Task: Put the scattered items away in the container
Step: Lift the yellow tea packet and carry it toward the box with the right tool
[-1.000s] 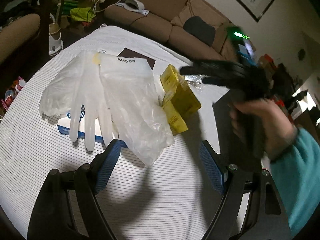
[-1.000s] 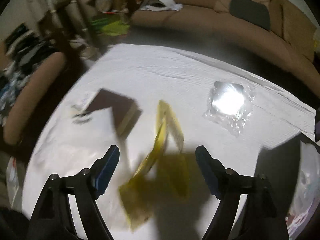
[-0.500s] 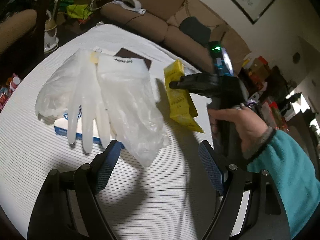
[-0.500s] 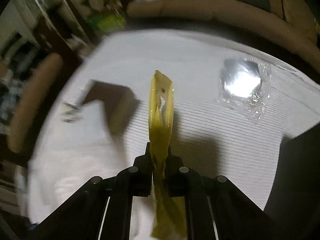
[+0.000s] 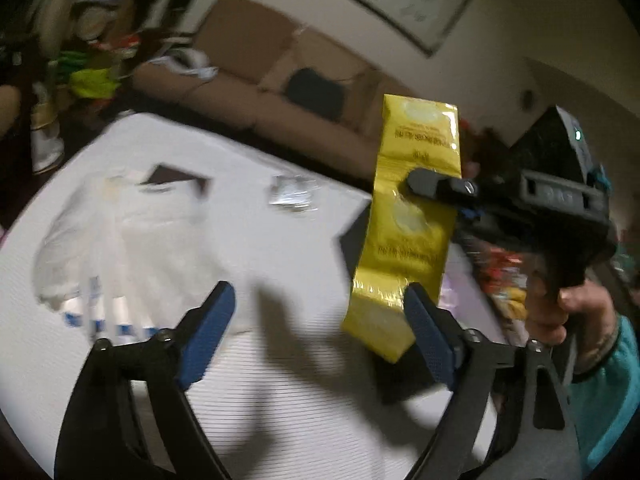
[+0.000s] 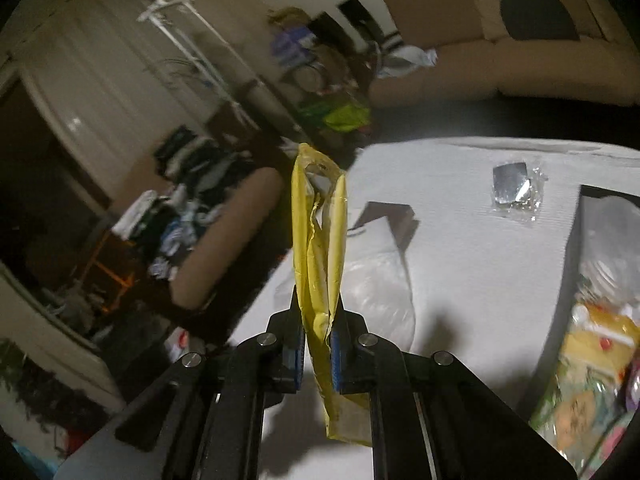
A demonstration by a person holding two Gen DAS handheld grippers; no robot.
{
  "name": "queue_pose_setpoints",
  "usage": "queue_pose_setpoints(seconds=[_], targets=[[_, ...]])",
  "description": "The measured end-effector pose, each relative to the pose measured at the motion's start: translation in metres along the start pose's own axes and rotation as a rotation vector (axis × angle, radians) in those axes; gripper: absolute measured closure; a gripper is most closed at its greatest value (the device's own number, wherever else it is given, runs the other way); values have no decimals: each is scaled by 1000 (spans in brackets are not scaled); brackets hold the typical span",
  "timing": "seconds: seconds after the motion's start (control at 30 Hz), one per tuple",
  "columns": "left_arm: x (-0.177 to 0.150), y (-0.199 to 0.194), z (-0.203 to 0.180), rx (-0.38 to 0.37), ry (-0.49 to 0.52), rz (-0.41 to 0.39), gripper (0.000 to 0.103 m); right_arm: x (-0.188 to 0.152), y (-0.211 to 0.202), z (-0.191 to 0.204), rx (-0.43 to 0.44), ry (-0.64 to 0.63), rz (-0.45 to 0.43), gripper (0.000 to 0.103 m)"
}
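Observation:
My right gripper [image 6: 316,356] is shut on a strip of yellow packets [image 6: 318,248] and holds it in the air above the white table [image 6: 460,248]. The strip also shows in the left wrist view [image 5: 412,216], hanging from the right gripper [image 5: 424,184]. My left gripper [image 5: 320,332] is open and empty, low over the table. A dark container [image 6: 576,248] with several colourful packets lies at the right. White gloves on a blue box [image 5: 120,248], a dark brown box [image 5: 176,178] and a silver foil packet [image 6: 514,188] lie on the table.
A brown sofa [image 5: 280,92] stands beyond the table's far edge. A cluttered chair and shelves [image 6: 192,216] are to the left of the table. The person's hand in a teal sleeve [image 5: 600,360] is at the right.
The right gripper closed on the yellow strip and lifted it off the table, carrying it up and to the right. The left gripper stayed open and tilted upward.

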State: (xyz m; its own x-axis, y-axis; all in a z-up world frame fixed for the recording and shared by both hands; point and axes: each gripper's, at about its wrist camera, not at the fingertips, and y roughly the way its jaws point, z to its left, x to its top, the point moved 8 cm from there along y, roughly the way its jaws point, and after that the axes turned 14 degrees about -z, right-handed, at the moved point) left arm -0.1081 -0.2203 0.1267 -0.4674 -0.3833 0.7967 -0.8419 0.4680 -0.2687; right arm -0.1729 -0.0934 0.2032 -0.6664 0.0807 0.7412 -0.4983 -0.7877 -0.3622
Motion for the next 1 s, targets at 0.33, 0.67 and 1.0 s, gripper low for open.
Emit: queue_pose_setpoints(seconds=[0.33,0.67,1.0], targets=[[-19,7,-107,-355,119,33,1,-19,-94,34,131,102,4,94],[-30,54,-184,-521,65,111,60,3,-155,-6,103,177,-91,94],[-27,109,-229,-470,144,206,60,40,-190,-62,83,225,-168,94]])
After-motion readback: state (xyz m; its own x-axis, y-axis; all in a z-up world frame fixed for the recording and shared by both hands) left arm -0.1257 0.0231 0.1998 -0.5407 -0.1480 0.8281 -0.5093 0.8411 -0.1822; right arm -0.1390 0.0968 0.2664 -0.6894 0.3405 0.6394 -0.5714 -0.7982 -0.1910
